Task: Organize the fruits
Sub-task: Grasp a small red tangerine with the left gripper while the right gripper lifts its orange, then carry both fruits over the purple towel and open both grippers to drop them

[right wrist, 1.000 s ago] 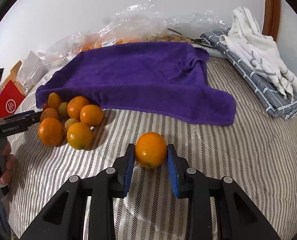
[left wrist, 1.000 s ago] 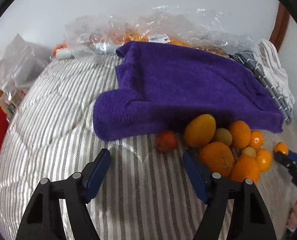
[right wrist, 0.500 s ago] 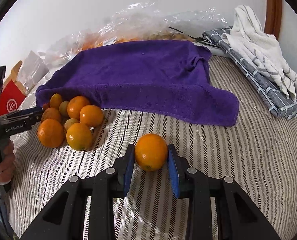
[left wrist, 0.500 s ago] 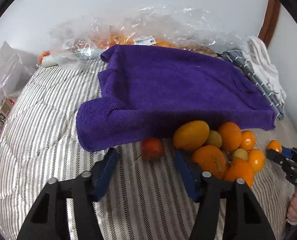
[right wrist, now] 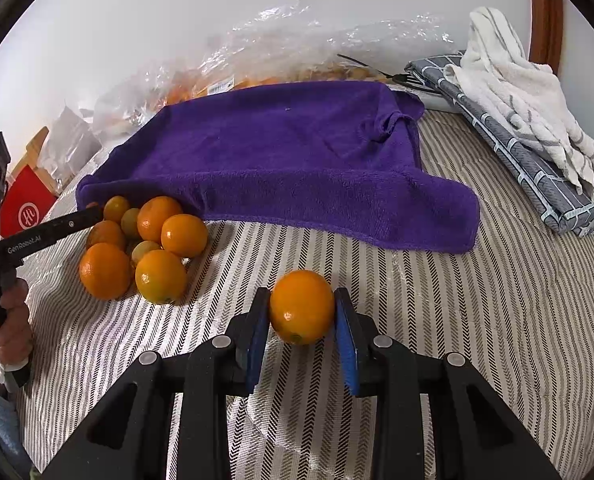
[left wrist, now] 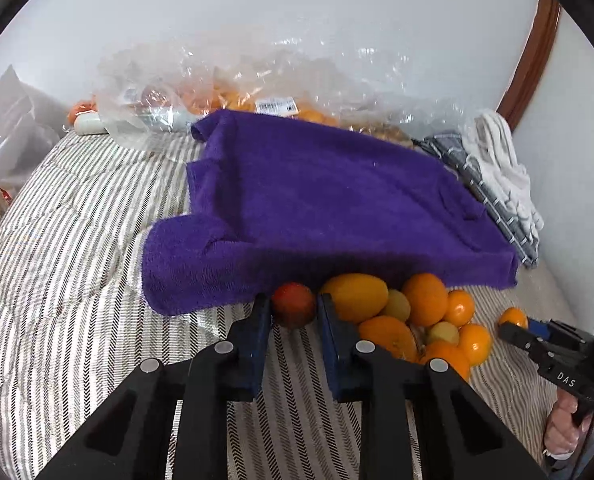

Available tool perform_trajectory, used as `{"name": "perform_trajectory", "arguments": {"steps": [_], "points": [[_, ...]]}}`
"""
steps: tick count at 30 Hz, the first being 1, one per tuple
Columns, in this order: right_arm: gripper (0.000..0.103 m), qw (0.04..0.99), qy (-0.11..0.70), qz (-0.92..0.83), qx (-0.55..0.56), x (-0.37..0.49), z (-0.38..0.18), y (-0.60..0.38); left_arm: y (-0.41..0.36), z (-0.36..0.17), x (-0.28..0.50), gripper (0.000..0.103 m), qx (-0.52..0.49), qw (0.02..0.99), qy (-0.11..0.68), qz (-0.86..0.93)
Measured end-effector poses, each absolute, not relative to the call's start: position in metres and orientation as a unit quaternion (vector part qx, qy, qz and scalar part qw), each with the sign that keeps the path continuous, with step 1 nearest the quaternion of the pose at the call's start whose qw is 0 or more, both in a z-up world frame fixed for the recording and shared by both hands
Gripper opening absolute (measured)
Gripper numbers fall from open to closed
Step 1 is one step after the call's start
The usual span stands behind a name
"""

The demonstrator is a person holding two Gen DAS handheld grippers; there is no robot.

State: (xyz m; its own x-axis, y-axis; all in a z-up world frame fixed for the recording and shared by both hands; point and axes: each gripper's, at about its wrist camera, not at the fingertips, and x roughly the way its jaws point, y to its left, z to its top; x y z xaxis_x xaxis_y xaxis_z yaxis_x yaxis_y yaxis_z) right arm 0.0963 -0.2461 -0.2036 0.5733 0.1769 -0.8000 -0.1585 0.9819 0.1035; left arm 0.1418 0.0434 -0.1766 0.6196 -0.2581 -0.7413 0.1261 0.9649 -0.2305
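Your left gripper [left wrist: 293,310] has its jaws clamped on a small red fruit [left wrist: 294,305], which lies on the striped bedcover [left wrist: 77,280] right at the front edge of the purple towel [left wrist: 317,200]. Just to the right of that fruit, also against the towel's front edge, sits the pile of oranges [left wrist: 425,320], with a larger yellow fruit [left wrist: 357,296] touching your right-hand jaw.

Your right gripper [right wrist: 301,312] has its jaws pressed on a single orange [right wrist: 301,306], in front of the towel's front edge and well apart from the pile.

The bed is covered in grey-and-white stripes, and the towel is spread across its middle. Behind the towel, clear plastic bags [left wrist: 257,80] with more orange fruit lean against a plain white wall [left wrist: 297,8]. To the towel's right lie a folded grey checked cloth [right wrist: 517,148] and a white cloth [right wrist: 517,92] on top of it; a red box [right wrist: 27,210] stands to the towel's left.

Both grippers point down at a slant toward the bed. Your hand [right wrist: 11,320] grips the left handle.
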Motion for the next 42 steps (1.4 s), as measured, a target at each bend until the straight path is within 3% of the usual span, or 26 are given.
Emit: {"name": "perform_trajectory", "arguments": {"steps": [15,23,34,42], "points": [[0.031,0.900,0.425,0.097,0.019,0.084,-0.193,-0.245,0.054,-0.158,0.131,0.023,-0.087,0.915,0.382,-0.099],[0.031,0.910,0.396,0.120,-0.010,0.105,-0.140,-0.230,0.065,-0.091,0.111,0.023,-0.095,0.930,0.336,-0.111],[0.031,0.926,0.353,0.130,-0.014,0.168,-0.081,-0.217,0.056,-0.042,0.166,0.023,-0.101,0.941,0.312,-0.078],[0.031,0.929,0.352,0.115,0.005,0.217,-0.087,-0.218,0.031,-0.058,0.212,0.023,-0.070,0.949,0.300,-0.067]]}}
